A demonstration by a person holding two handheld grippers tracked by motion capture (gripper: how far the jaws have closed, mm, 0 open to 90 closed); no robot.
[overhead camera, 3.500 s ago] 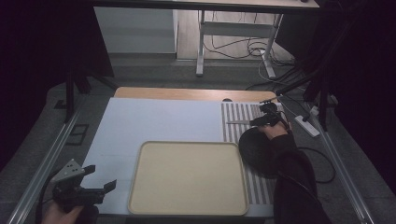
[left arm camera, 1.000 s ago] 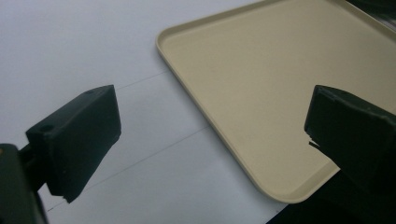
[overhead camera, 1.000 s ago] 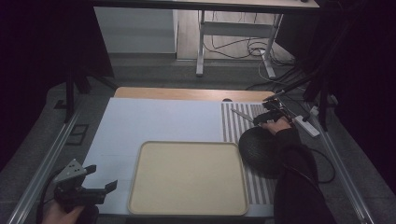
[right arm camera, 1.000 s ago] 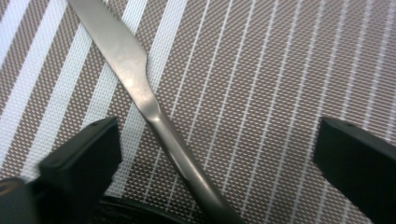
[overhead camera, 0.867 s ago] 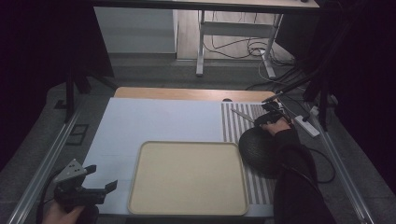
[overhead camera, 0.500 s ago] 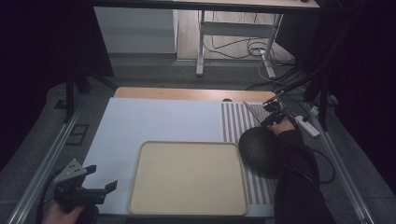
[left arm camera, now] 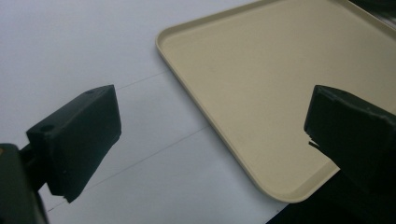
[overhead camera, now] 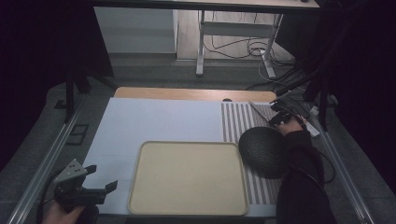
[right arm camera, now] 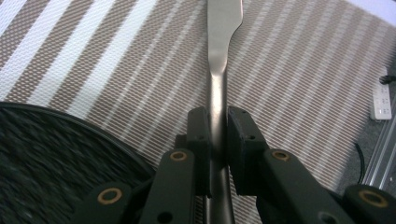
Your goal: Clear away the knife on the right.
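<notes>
Item: metal utensil [right arm camera: 219,70], flat-handled, its working end out of sight. It is clamped between the fingers [right arm camera: 243,140] of the right gripper [right arm camera: 218,135], which have just been closing and now press its narrow neck from both sides; the broad flat end runs ahead of the fingertips, over the striped placemat [right arm camera: 299,84].

Item: dark textured bowl [overhead camera: 264,151], beside those fingers and near them on the placemat.

Item: left gripper [left arm camera: 210,140], fingers wide apart and holding nothing, above the near corner of the beige tray [left arm camera: 261,84].

Handling note: the grip sits squarely on the neck; judged best carried level and slowly, clear of the bowl's rim.

Surface: pale sheet [overhead camera: 154,121] on a wooden top. Room: dim, desk legs and cables beyond.
</notes>
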